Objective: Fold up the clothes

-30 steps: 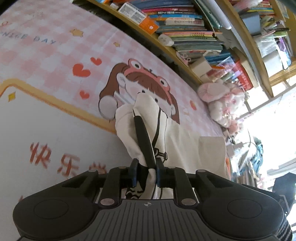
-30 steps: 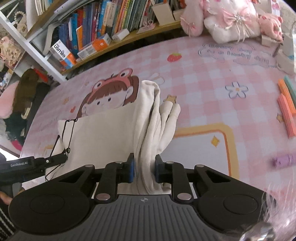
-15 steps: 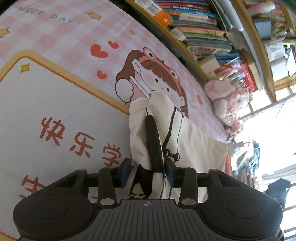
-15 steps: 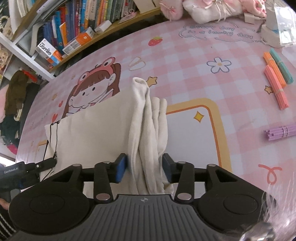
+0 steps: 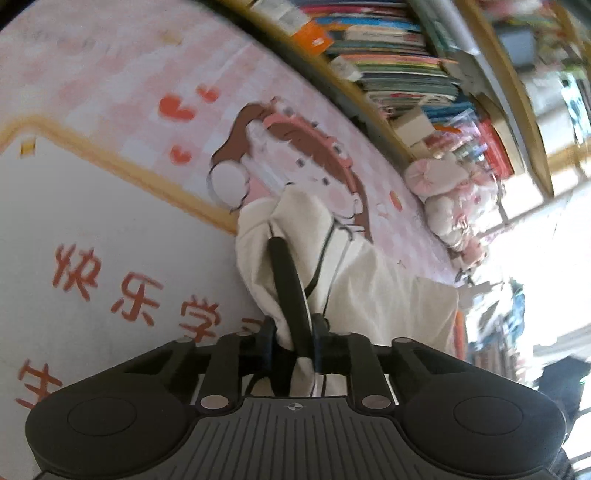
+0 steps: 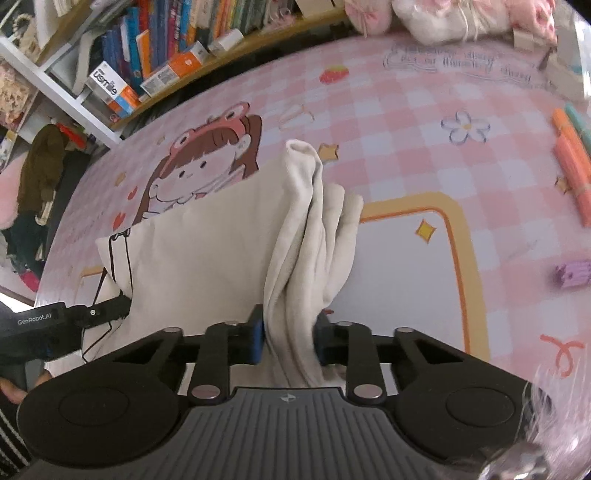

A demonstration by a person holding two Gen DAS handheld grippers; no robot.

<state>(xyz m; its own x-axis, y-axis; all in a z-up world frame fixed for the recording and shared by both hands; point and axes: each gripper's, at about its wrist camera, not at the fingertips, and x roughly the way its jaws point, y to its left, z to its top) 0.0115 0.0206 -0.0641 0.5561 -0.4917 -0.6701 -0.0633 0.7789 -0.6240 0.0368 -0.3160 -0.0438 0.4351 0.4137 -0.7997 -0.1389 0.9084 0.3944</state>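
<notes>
Gripping a cream garment (image 6: 207, 236) at both ends, two hand-held grippers hang over a pink checked cartoon mat (image 6: 424, 122). Left gripper (image 5: 293, 341): jaws have just been closing and are now nearly shut, pads pinching a bunched corner of the cloth w/ a black drawstring (image 5: 286, 280) running up between them. Right gripper (image 6: 289, 341): jaws likewise just been closing, narrow gap left, blue pads pressed on a thick gathered fold of the same fabric, which rises in a ridge ahead of the fingers. Between the two grips the garment spreads flat across the mat, covering part of the printed girl in a frog hat (image 6: 207, 155) and the edge of the yellow-bordered white panel (image 6: 417, 266). Seen from the right wrist, the left gripper sits at the cloth's far-left corner, a hand (image 6: 14, 387) partly visible under it. Bookshelf (image 6: 155, 55) behind the mat; plush toys (image 6: 443, 18) at the far edge; orange and purple stick bundles (image 6: 572, 166) lie well apart from the cloth, at right. Left-wrist view is motion-blurred.
</notes>
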